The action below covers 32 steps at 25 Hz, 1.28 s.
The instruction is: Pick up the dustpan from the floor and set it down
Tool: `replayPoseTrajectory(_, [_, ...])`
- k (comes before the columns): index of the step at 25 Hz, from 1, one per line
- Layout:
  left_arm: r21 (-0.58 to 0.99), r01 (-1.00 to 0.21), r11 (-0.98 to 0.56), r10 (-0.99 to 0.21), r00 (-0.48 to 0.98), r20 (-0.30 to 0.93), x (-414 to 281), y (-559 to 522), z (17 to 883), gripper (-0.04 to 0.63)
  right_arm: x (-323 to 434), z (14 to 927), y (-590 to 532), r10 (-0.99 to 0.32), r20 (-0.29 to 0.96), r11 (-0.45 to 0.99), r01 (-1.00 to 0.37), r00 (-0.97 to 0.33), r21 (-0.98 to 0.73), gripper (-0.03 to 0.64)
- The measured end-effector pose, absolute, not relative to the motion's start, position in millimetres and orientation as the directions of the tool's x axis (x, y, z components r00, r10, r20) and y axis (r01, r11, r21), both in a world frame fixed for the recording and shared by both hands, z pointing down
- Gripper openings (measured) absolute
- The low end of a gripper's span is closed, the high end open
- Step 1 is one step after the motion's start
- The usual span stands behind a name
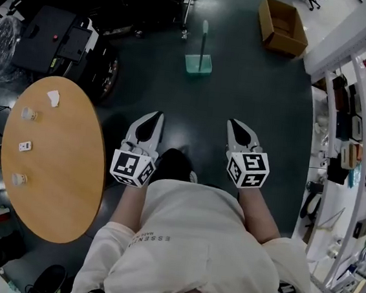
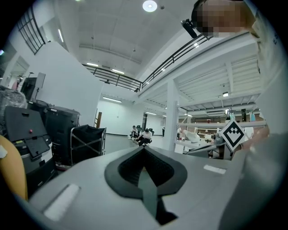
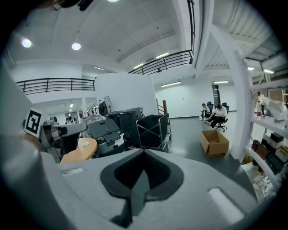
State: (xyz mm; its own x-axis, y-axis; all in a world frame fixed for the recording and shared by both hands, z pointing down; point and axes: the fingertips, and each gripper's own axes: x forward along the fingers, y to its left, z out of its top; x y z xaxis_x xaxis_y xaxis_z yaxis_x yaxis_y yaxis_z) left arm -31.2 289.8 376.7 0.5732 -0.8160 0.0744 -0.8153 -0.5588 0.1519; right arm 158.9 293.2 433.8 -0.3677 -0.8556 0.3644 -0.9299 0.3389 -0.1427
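Left gripper (image 1: 153,120) and right gripper (image 1: 235,128), jaws closed on nothing, hover well short of the green dustpan (image 1: 198,64) on the floor ahead; arriving unopened risks toppling its slender upright handle (image 1: 204,37).

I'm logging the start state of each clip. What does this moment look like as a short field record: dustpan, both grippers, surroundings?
dustpan: standing on the floor out ahead, handle upright, untouched
left gripper: jaws together, empty
right gripper: jaws together, empty
round table: at the left of the head view
cardboard box: open, on the floor beyond the dustpan, to the right
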Motion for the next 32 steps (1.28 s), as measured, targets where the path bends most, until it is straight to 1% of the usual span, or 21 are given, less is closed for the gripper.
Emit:
replayPoseTrajectory(4, [0.162,-0.822,-0.546,-0.820,0.564,0.097,-46,265,386,0.018,147,452,270,-0.837,0.402,0.329,-0.928,-0.373,-0.176,-0.009])
replayPoseTrajectory(8, [0.194,-0.819,-0.541,-0.815,0.567,0.120,-54,211,403,0.018,140,459,224,-0.832,0.424,0.319,-0.934,-0.358,-0.163,-0.009])
replayPoseTrajectory(15, [0.251,-0.796,-0.551,-0.795,0.592,0.130,-75,61,423,0.018,123,475,87,-0.813,0.489,0.278,-0.948,-0.317,-0.152,-0.009])
replayPoseTrajectory(17, [0.261,-0.796,-0.546,-0.801,0.588,0.115,-83,13,419,0.018,118,478,44,-0.805,0.512,0.255,-0.954,-0.298,-0.155,-0.009])
replayPoseTrajectory(22, [0.251,-0.750,-0.611,-0.752,0.650,0.110,-76,-78,408,0.018,105,484,-45,-0.795,0.554,0.197,-0.969,-0.248,-0.150,-0.009])
replayPoseTrajectory(27, [0.275,-0.731,-0.624,-0.719,0.676,0.165,-72,-137,427,0.018,99,498,-113,-0.774,0.595,0.168,-0.976,-0.219,-0.141,-0.008])
replayPoseTrajectory(32, [0.303,-0.734,-0.608,-0.700,0.675,0.231,-67,-184,463,0.018,111,528,-173,-0.746,0.641,0.150,-0.984,-0.179,-0.099,-0.008])
